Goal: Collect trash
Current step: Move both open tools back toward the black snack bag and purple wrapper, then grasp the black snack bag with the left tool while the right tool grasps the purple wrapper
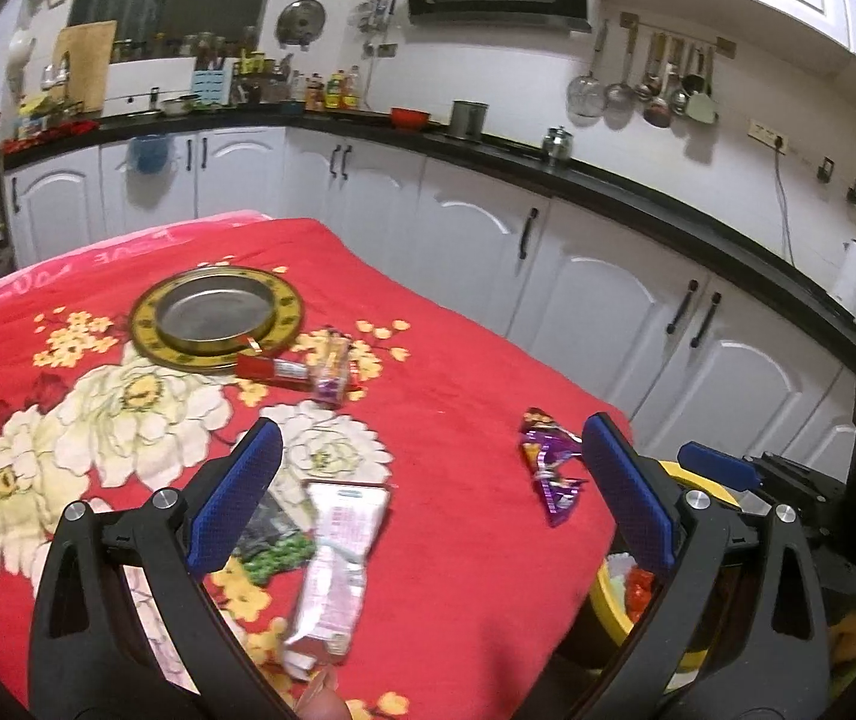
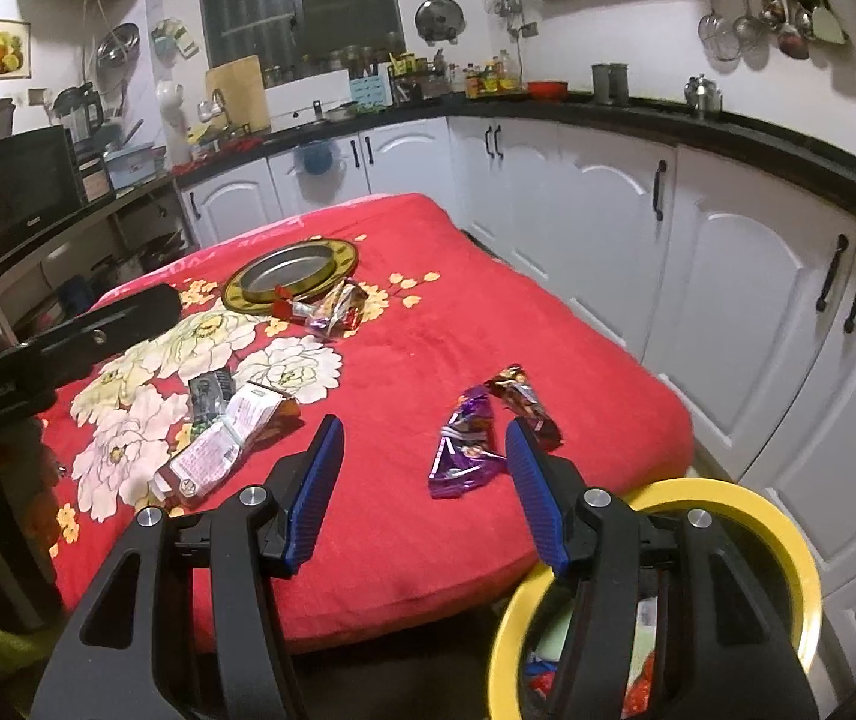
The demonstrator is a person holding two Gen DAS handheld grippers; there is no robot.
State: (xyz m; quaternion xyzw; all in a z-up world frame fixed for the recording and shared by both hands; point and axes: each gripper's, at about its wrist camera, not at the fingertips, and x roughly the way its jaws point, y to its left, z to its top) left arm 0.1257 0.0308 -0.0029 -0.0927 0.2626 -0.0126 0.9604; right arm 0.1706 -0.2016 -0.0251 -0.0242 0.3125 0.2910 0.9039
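Snack wrappers lie on the red flowered tablecloth (image 1: pixel 457 396). A white-pink packet (image 1: pixel 338 558) and a dark green one (image 1: pixel 275 540) lie between the fingers of my open, empty left gripper (image 1: pixel 428 480). A purple wrapper (image 1: pixel 550 462) lies near its right finger. In the right wrist view, my open, empty right gripper (image 2: pixel 425 468) hovers over the table's near edge, the purple wrapper (image 2: pixel 466 450) just ahead, a brown wrapper (image 2: pixel 523 399) beside it. The white-pink packet (image 2: pixel 224 444) lies to the left. A yellow-rimmed bin (image 2: pixel 787 540) with trash stands below right.
A metal plate with a yellow rim (image 1: pixel 218 315) sits at the far side of the table, with a red wrapper (image 1: pixel 275 369) and a small pile of wrappers (image 1: pixel 335 372) next to it. White cabinets (image 1: pixel 607 300) run behind and to the right. The left gripper (image 2: pixel 68 348) shows in the right wrist view.
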